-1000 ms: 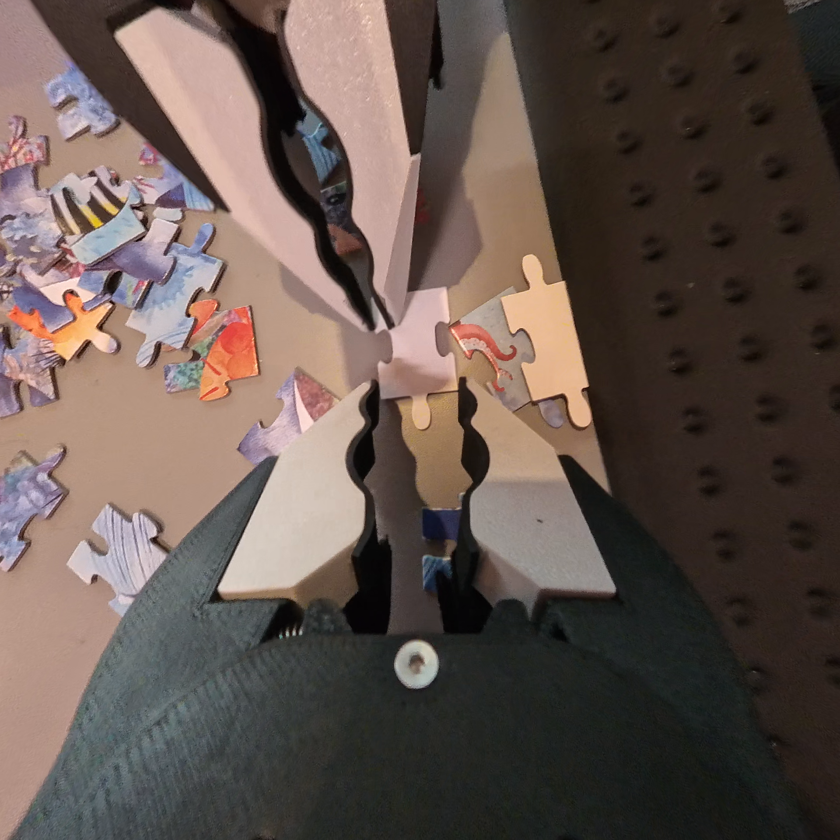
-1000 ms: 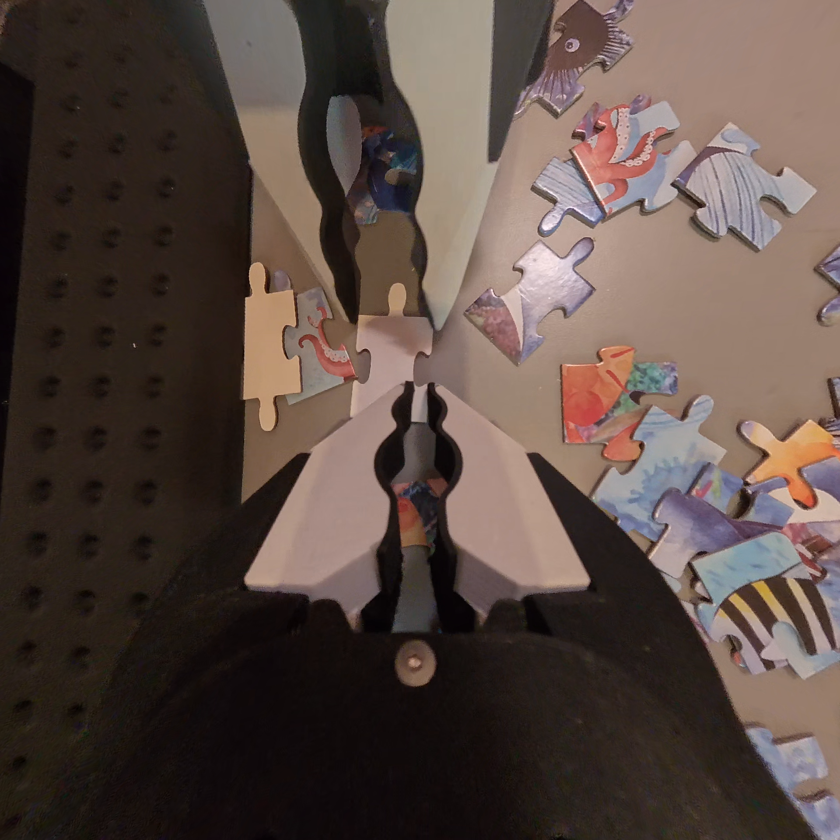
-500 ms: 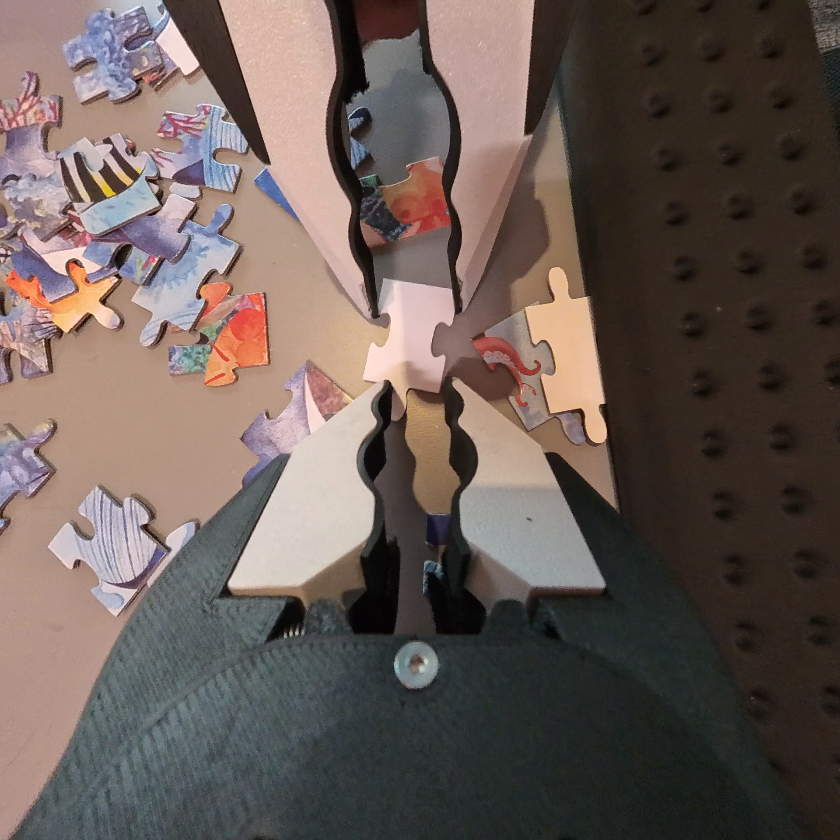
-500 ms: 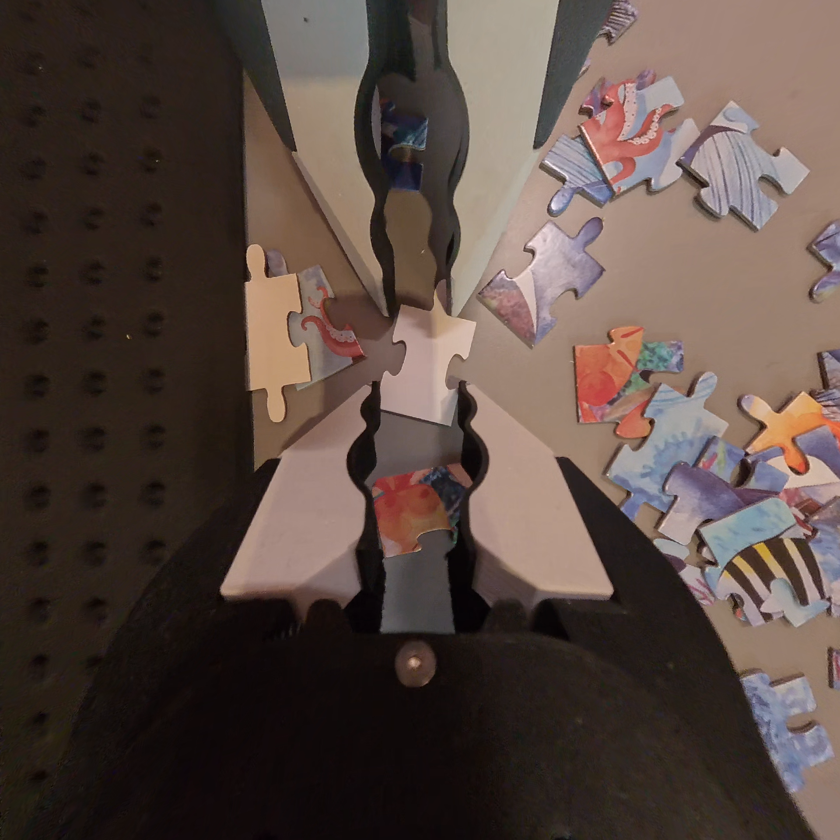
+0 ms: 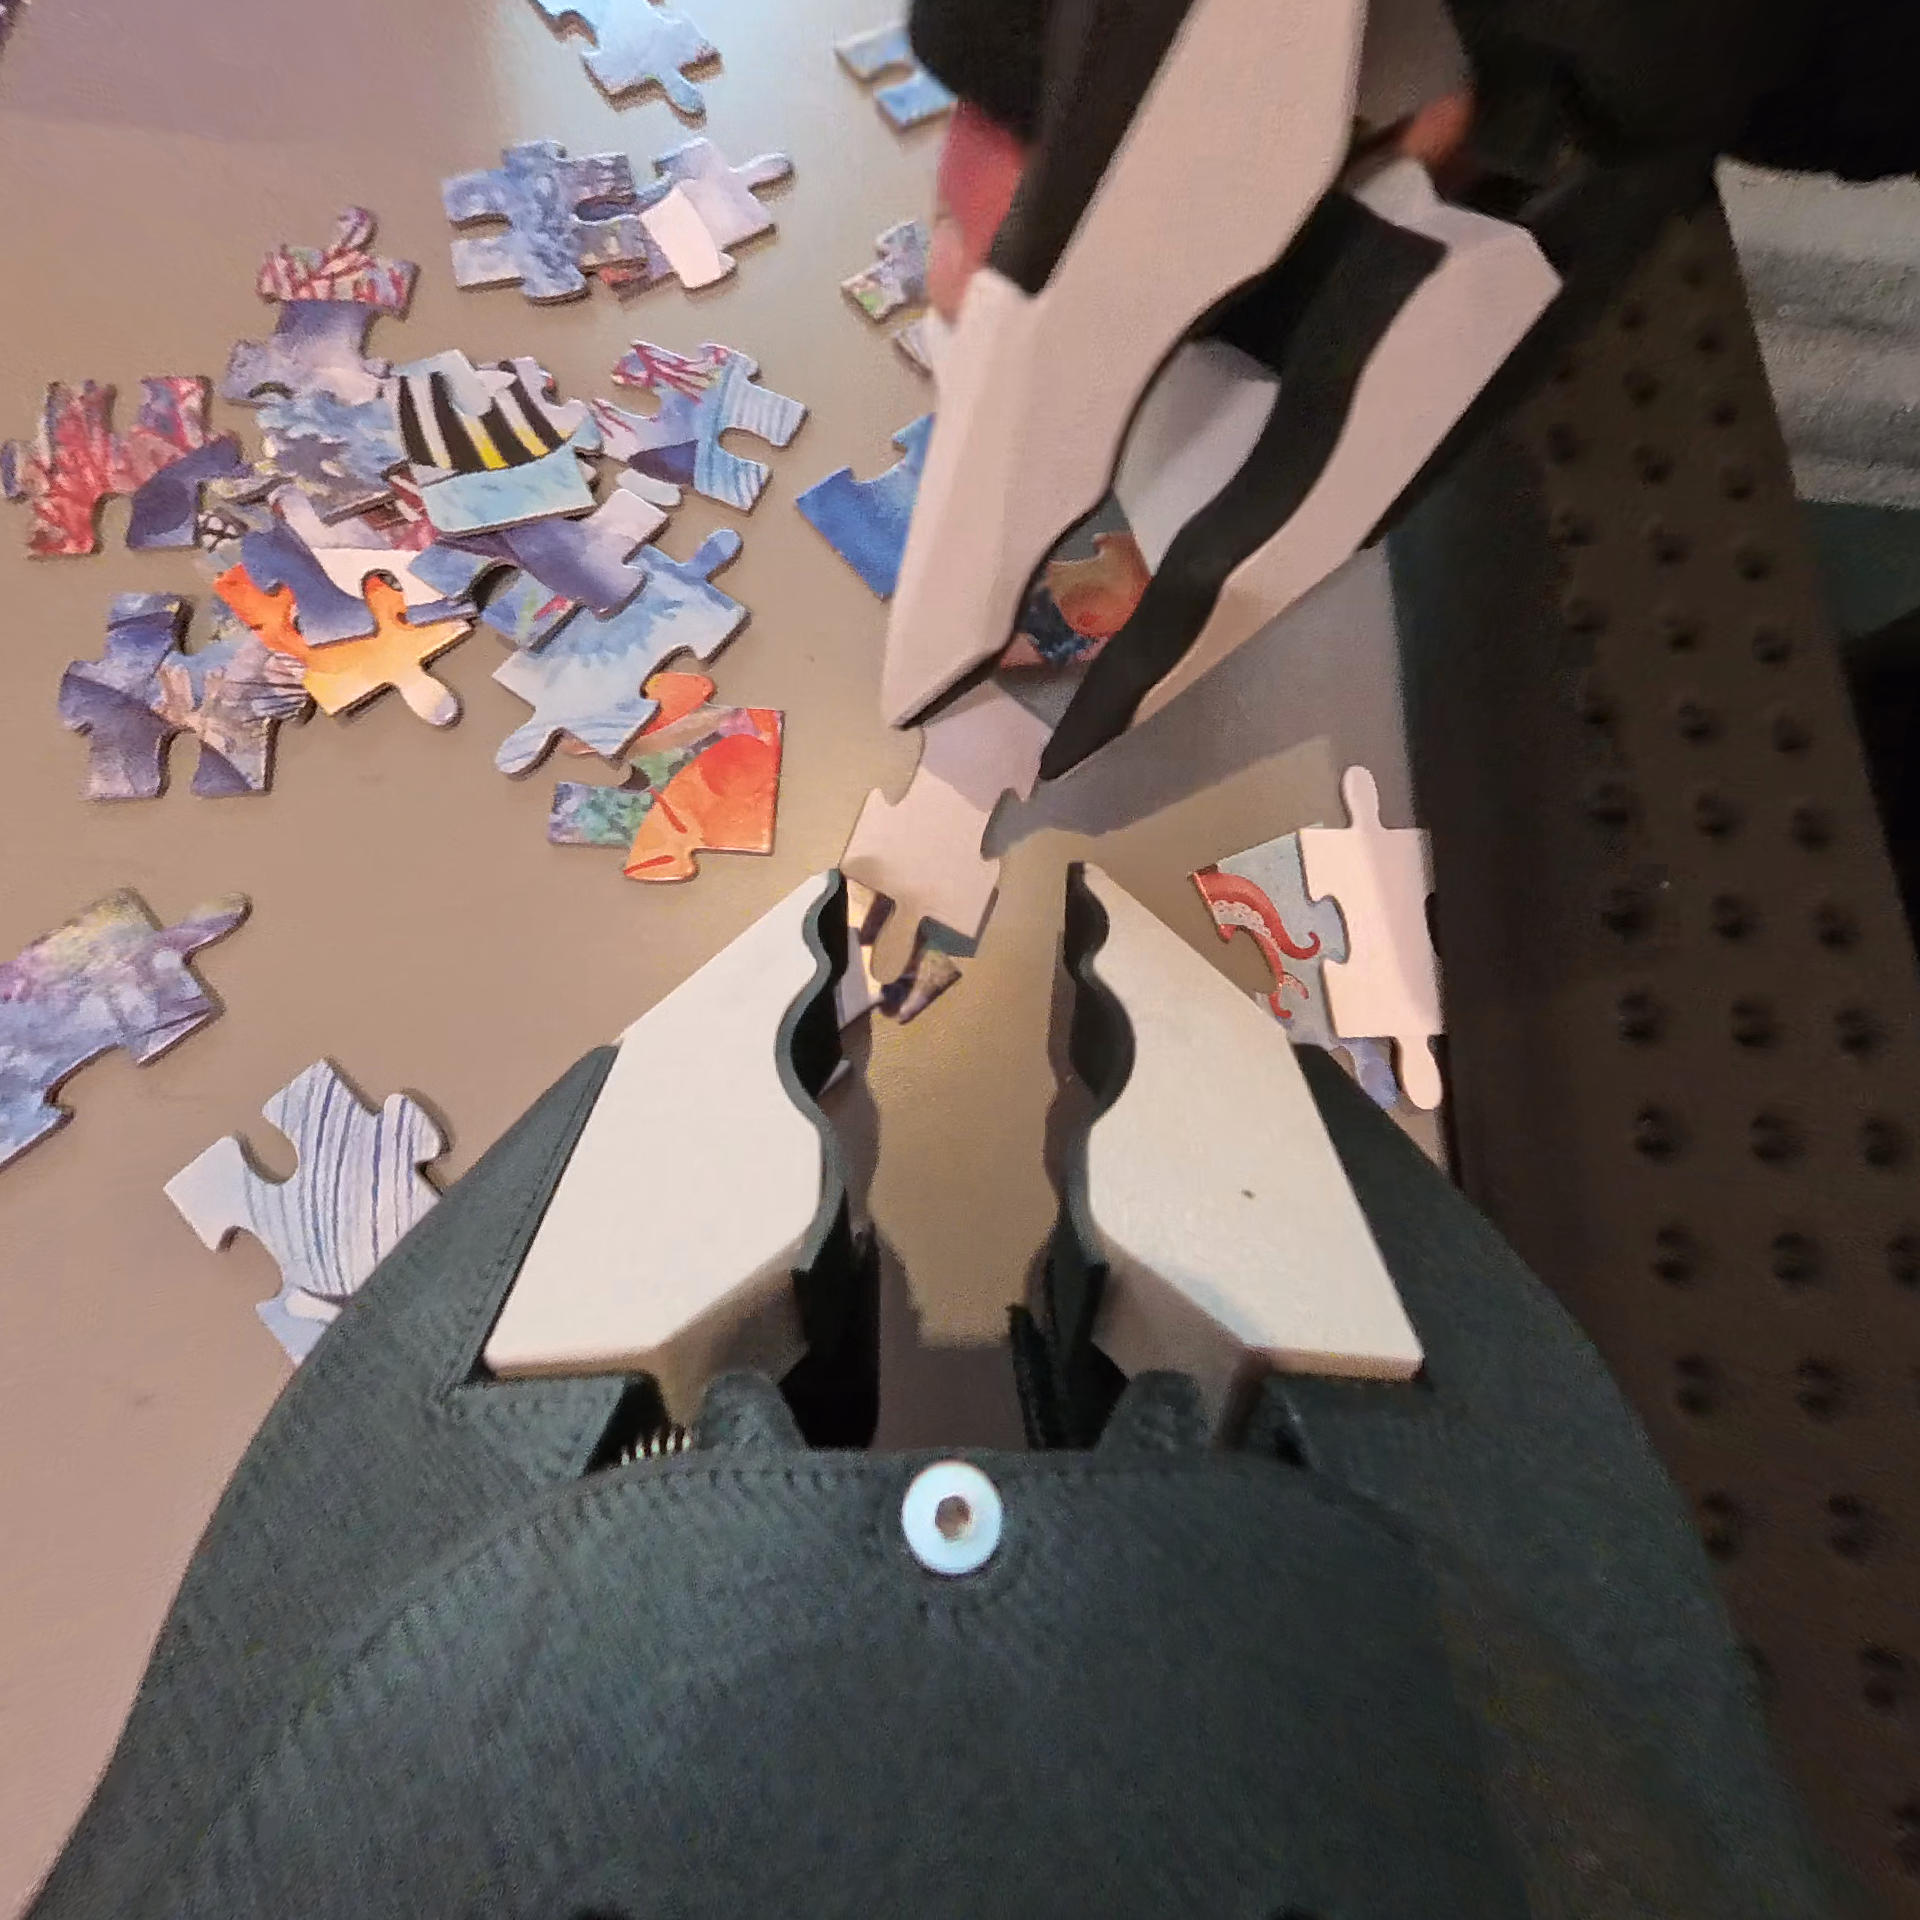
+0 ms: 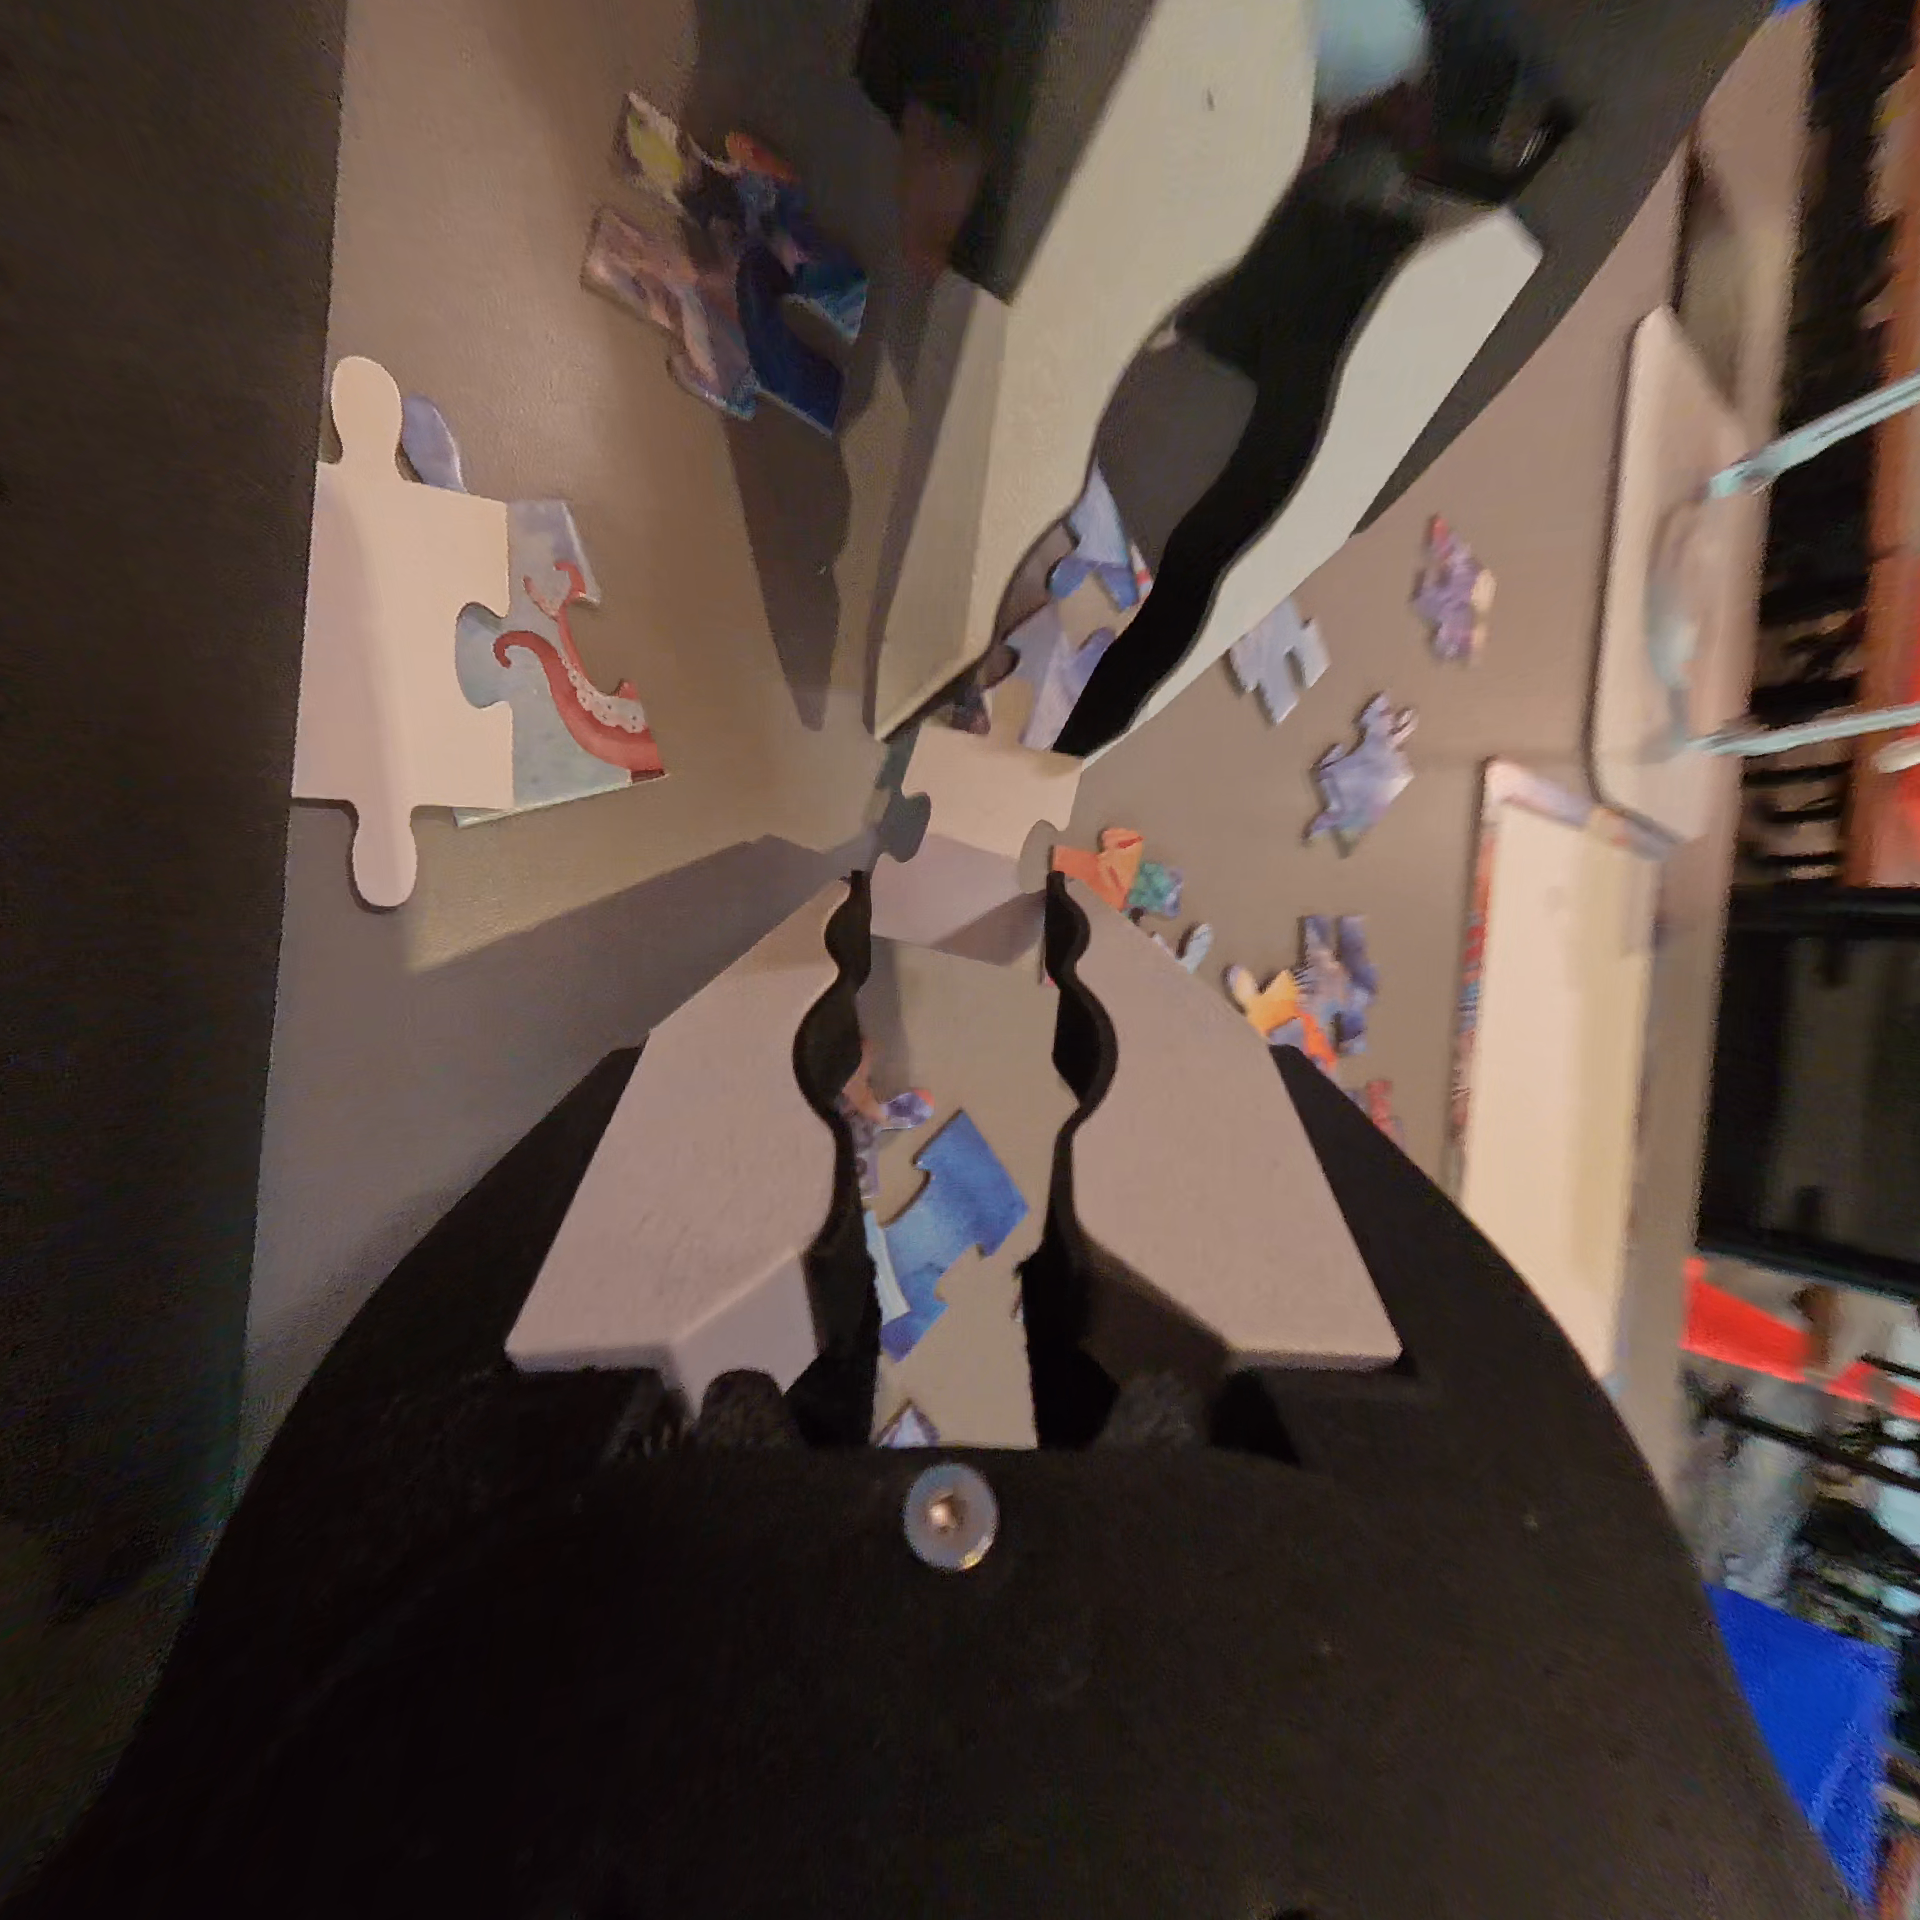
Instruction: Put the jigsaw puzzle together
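Observation:
A face-down white puzzle piece (image 5: 935, 831) hangs tilted just above the tan table (image 5: 436, 956). My right gripper (image 6: 953, 883) is shut on it by its side edges (image 6: 987, 800). In the left wrist view the right gripper (image 5: 974, 743) comes in from the top. My left gripper (image 5: 954, 881) is open, its fingers wider apart than the piece, whose lower tab lies by the left fingertip. A joined pair lies to the right: an octopus piece (image 5: 1252, 925) locked to another face-down white piece (image 5: 1366, 914); both show in the right wrist view (image 6: 395, 644).
A black dimpled mat (image 5: 1683, 935) borders the table on the pair's side. Several loose coloured pieces lie in a heap (image 5: 468, 520), with an orange piece (image 5: 717, 779) nearest. A blue piece (image 6: 956, 1216) lies under my right gripper. A pale box (image 6: 1558, 1039) stands beyond the table. The octopus piece (image 5: 1252, 925) lies around 5 centimeters away from my left fingertips. Seen from the right wrist view (image 6: 594, 688) as well.
My left gripper has opened wider and let go of the white piece. My right gripper has lifted and tilted with the piece in its tips; its view has swung toward the room.

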A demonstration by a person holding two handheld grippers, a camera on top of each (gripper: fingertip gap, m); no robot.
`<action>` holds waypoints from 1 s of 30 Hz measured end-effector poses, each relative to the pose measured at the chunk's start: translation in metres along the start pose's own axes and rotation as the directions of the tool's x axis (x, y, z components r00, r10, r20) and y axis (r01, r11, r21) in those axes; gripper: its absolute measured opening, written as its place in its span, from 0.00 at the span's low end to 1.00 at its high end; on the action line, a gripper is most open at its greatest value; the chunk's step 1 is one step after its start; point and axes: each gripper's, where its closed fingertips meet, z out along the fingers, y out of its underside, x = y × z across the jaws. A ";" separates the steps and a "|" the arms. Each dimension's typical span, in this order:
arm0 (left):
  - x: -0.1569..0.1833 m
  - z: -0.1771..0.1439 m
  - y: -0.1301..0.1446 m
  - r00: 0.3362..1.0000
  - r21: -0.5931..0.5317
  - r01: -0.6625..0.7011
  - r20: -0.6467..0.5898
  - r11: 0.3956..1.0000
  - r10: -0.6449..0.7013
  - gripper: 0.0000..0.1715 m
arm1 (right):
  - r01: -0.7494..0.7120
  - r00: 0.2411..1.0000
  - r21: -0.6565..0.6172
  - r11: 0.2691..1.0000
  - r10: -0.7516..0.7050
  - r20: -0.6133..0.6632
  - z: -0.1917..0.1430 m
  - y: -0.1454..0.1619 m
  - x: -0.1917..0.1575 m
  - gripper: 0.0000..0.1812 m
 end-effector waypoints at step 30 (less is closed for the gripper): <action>0.016 0.029 -0.005 0.999 -0.077 -0.048 -0.025 0.996 0.046 0.23 | -0.387 0.862 0.021 0.922 0.353 0.364 -0.014 0.034 -0.025 0.08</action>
